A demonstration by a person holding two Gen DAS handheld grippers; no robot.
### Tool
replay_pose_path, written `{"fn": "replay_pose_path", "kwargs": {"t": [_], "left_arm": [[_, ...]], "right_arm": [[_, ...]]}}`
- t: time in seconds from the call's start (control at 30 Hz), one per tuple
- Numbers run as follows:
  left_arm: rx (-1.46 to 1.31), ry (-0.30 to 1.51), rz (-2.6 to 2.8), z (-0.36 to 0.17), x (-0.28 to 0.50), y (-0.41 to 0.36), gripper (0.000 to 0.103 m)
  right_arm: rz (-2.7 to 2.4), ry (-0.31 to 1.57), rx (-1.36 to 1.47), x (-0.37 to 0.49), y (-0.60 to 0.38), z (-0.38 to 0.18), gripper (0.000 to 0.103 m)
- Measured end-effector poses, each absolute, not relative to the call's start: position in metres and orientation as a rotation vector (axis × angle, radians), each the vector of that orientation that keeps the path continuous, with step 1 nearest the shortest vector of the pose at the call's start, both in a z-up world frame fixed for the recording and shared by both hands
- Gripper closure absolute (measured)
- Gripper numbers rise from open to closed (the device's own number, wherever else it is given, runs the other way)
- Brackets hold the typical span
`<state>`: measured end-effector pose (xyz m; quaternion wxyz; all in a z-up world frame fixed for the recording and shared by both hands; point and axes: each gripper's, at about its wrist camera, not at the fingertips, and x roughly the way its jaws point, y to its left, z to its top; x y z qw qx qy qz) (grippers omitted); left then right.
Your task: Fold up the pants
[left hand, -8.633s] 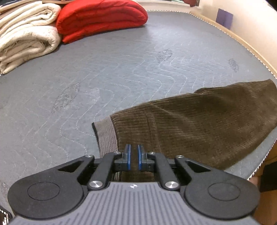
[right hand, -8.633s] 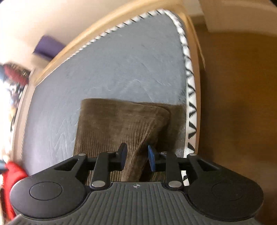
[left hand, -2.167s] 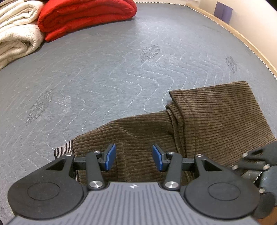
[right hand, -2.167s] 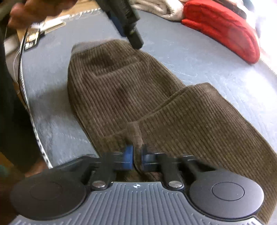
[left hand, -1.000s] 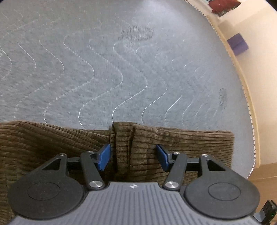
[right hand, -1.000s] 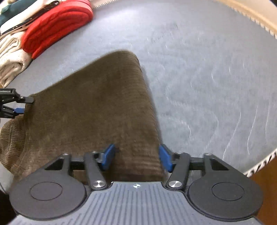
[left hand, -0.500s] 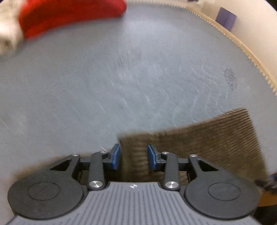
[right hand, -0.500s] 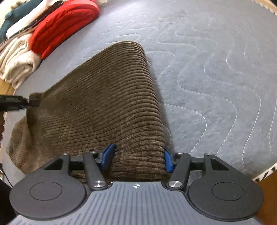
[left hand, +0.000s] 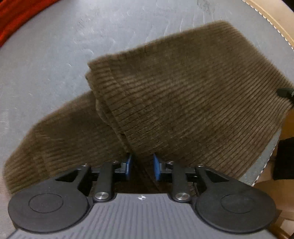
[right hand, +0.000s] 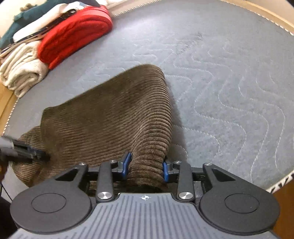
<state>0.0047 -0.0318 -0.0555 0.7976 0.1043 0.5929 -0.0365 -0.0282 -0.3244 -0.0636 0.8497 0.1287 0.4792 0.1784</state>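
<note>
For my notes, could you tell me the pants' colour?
Brown ribbed corduroy pants, clearest in the right wrist view.

brown ribbed pants [left hand: 183,95] – grey wavy-quilted mattress [right hand: 229,77]

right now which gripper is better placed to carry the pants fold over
Right, probably. The right gripper has a thick roll of the brown pants between its fingers, lifted off the grey mat. The left gripper shows only a dark gap between its pads.

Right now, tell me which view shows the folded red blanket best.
The right wrist view: the folded red blanket shows nearly whole, beside the cream blanket. The left wrist view catches only a blurred red corner at the top left.
</note>
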Motion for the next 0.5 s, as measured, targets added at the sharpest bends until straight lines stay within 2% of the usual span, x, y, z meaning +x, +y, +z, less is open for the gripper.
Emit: {"fn": "replay_pose_path", "kwargs": {"t": [0.1, 0.2, 0.27, 0.33, 0.4, 0.5], "left_arm": [[0.189, 1.189, -0.072, -0.027, -0.016, -0.037, 0.078], [0.192, 1.227, -0.121, -0.035, -0.032, -0.054, 0.078], [0.363, 1.302, -0.156, -0.062, -0.042, -0.075, 0.076], [0.527, 1.277, -0.172, -0.068, -0.05, -0.091, 0.073], [0.519, 1.21, -0.157, -0.048, -0.049, -0.098, 0.073], [0.434, 1.064, -0.159, -0.002, -0.048, -0.096, 0.063]], "right_arm": [[0.353, 1.023, 0.27, -0.028, -0.325, -0.07, 0.056], [0.335, 1.049, 0.279, -0.025, -0.325, -0.075, 0.052], [0.328, 1.062, 0.282, -0.024, -0.325, -0.078, 0.051], [0.326, 1.07, 0.289, -0.025, -0.326, -0.077, 0.051], [0.316, 1.07, 0.282, -0.026, -0.325, -0.073, 0.051], [0.317, 1.06, 0.248, -0.029, -0.321, -0.071, 0.051]]}}
